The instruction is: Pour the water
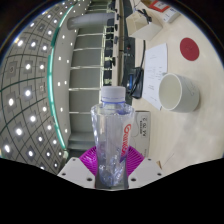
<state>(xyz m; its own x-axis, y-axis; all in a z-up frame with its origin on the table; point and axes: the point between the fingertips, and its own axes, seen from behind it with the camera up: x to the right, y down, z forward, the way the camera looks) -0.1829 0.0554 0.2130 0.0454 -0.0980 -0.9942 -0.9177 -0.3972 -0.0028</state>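
A clear plastic water bottle (pixel 113 135) with a red-and-white label and a pale cap stands upright between my fingers. My gripper (pixel 112 165) is shut on its lower body, and the magenta pads (pixel 93 159) press against both sides. A white cup (pixel 178 92) sits on the table beyond the bottle and to the right, apart from it and open side up.
The white table (pixel 150 125) runs ahead and right. A sheet of paper (pixel 153 72) lies behind the cup and a red round disc (pixel 193 46) lies farther back. A dark cable (pixel 132 70) crosses the table. Shelving and a lit ceiling fill the left side.
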